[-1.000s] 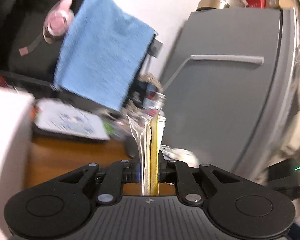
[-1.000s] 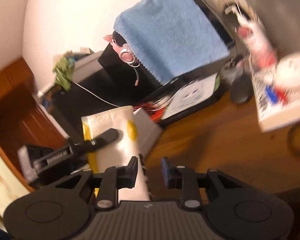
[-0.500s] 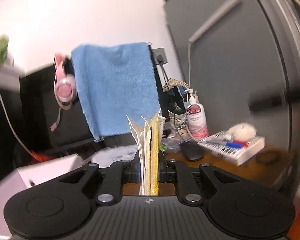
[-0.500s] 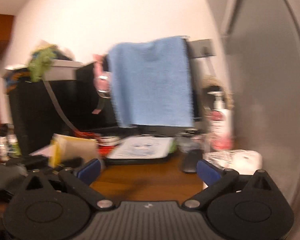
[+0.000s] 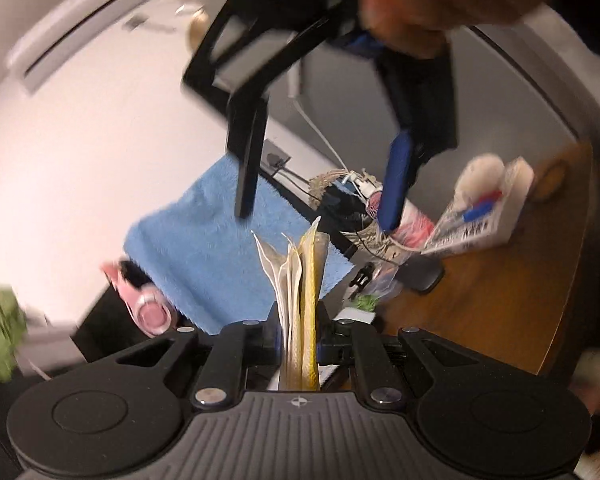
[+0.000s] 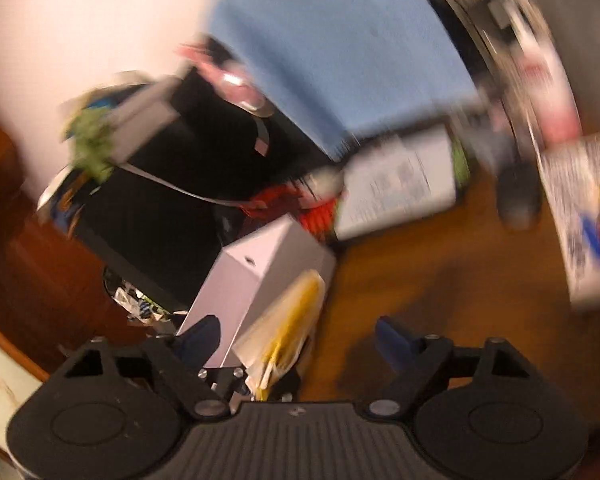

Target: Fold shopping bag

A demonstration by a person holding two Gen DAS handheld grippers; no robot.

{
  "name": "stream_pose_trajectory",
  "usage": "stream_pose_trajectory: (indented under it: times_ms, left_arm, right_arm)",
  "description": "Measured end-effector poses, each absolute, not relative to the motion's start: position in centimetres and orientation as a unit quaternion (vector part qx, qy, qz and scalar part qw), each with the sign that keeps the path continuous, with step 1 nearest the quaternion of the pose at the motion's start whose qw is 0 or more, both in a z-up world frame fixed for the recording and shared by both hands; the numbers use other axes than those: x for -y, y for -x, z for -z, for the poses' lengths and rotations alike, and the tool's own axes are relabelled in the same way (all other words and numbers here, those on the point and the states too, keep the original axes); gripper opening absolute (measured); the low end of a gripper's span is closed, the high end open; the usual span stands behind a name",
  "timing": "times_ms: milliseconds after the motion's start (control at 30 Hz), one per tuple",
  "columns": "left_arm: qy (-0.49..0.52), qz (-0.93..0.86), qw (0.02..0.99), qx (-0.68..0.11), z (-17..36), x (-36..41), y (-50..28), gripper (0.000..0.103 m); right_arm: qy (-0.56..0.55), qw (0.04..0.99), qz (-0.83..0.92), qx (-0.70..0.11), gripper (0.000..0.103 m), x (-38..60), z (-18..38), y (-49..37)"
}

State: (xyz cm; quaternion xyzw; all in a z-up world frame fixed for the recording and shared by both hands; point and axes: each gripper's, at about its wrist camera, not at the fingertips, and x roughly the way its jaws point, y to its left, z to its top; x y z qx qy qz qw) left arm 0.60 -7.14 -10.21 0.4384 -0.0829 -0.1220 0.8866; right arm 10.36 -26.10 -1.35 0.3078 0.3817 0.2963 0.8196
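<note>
Low in the centre of the left wrist view: left claw (image 5: 300, 346) clenched on the shopping bag (image 5: 300, 280), several white and yellow layers pinched edge-on and standing up between the fingers, tips fanning apart at the top. Across the upper half of the same frame: right claw (image 5: 320, 184) reaching in from above, fingers spread wide, gripping nothing, a hand (image 5: 440, 0) behind it at the top edge. Lower centre of the blurred right wrist view: the same folded bundle (image 6: 288, 332) seen flat-on, poking up just left of centre between the two parted blue pads (image 6: 198, 336), with the wooden surface (image 6: 440, 280) and a white box (image 6: 260, 280) behind. Judged thin, light and limp, likely slippery: layers liable to spring open or slide once released. Best taken across the whole stack near the free top edge, opposite the clamped end, squeezing all layers together. Stage of folding not settled by this moment.
</note>
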Motion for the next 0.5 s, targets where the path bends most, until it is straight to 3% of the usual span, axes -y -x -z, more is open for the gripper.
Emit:
stream_pose_trajectory:
  times_ms: [233, 267, 333, 367, 400, 500]
  left_arm:
    - [-0.501, 0.116, 0.853, 0.093, 11.2, 7.3, -0.9, 0.013]
    - [-0.508, 0.115, 0.849, 0.094, 11.3, 7.3, -0.9, 0.013]
    - [-0.516, 0.117, 0.844, 0.089, 11.4, 7.3, -1.1, 0.014]
    - [-0.519, 0.116, 0.842, 0.090, 11.4, 7.2, -1.1, 0.014]
    - [-0.520, 0.113, 0.841, 0.095, 11.5, 7.2, -1.1, 0.014]
    - [-0.509, 0.111, 0.849, 0.091, 11.0, 7.1, -1.3, 0.016]
  right_arm:
    - [-0.389, 0.739, -0.288, -0.469, 0.063, 25.1, 4.7, -13.9]
    - [-0.392, 0.728, -0.294, -0.479, 0.058, 24.8, 5.1, -14.1]
    - [-0.403, 0.720, -0.287, -0.486, 0.040, 24.5, 5.9, -14.2]
    - [-0.412, 0.719, -0.281, -0.484, 0.025, 24.4, 6.2, -14.2]
    - [-0.419, 0.717, -0.282, -0.480, 0.018, 24.4, 6.4, -14.2]
    - [-0.442, 0.711, -0.295, -0.460, 0.011, 24.7, 7.0, -14.0]
